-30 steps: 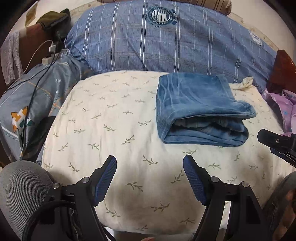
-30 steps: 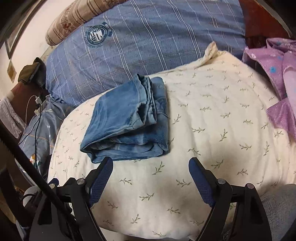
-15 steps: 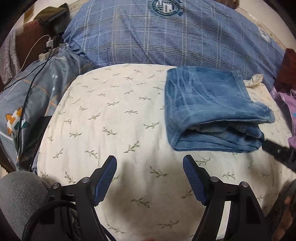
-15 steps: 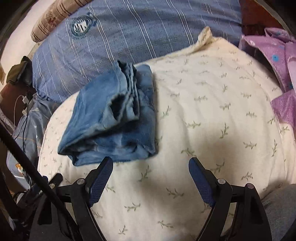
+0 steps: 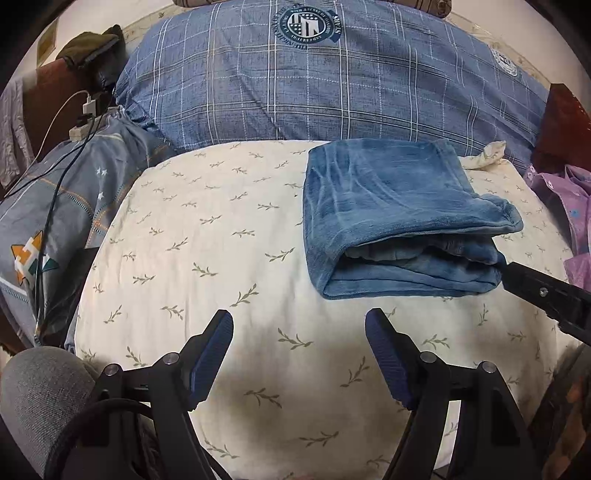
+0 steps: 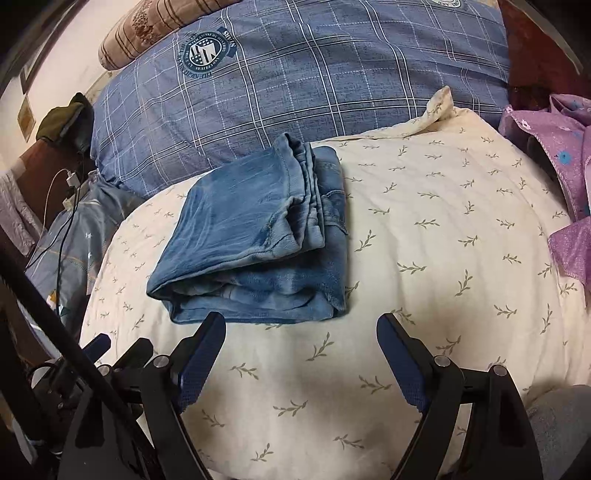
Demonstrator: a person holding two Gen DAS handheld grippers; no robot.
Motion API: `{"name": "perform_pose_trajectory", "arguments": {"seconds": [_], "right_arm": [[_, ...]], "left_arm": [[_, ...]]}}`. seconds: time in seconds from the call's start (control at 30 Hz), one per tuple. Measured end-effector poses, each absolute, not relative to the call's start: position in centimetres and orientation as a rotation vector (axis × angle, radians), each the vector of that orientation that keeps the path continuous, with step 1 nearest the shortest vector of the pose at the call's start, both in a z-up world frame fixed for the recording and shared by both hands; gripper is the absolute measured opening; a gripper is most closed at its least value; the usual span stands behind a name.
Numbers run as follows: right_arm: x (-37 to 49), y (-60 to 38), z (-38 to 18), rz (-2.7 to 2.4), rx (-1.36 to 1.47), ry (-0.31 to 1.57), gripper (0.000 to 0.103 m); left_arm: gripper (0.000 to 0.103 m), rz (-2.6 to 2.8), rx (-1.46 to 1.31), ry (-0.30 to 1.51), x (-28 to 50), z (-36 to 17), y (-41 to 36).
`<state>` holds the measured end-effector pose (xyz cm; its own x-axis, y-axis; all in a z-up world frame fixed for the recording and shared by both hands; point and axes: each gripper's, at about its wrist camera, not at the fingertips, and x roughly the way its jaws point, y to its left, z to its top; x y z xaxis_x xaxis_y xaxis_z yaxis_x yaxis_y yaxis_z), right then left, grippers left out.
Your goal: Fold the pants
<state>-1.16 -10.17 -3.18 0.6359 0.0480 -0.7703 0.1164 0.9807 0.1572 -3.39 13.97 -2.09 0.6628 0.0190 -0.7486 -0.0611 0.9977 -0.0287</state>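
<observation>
The blue plaid pillow (image 5: 332, 85) bears a round crest badge (image 5: 306, 26) whose ring lettering is too small to read. The folded blue pants (image 5: 399, 218) lie on the leaf-print cream pillow (image 5: 207, 236), ahead of both gripper sets. The left gripper (image 5: 299, 354) and right gripper (image 6: 301, 356) stand wide apart, holding nothing.

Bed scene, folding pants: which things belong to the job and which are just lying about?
Job: folded blue pants; cream leaf-print cushion under them; left gripper and right gripper, both open.

Lying about: blue plaid pillow; purple garment; charger cable.
</observation>
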Motion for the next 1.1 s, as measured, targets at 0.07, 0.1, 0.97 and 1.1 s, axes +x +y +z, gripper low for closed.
{"name": "perform_pose_trajectory", "arguments": {"seconds": [0.07, 0.1, 0.97, 1.1], "right_arm": [[-1.5, -10.2, -2.9, -0.039, 0.196, 0.872, 0.085], [-1.8, -10.1, -2.7, -0.041, 0.191, 0.866, 0.085], [-4.5, -9.9, -1.4, -0.083, 0.133, 0.815, 0.085], [-4.7, -9.9, -1.2, -0.079, 0.126, 0.814, 0.085]], "left_arm": [[0.074, 0.052, -0.056, 0.839, -3.6, -1.8, 14.3], [0.074, 0.056, -0.058, 0.834, -3.8, -1.6, 14.4], [0.074, 0.057, -0.007, 0.761, -7.6, 0.3, 14.1], [0.074, 0.054, -0.006, 0.752, -8.0, 0.4, 14.1]]}}
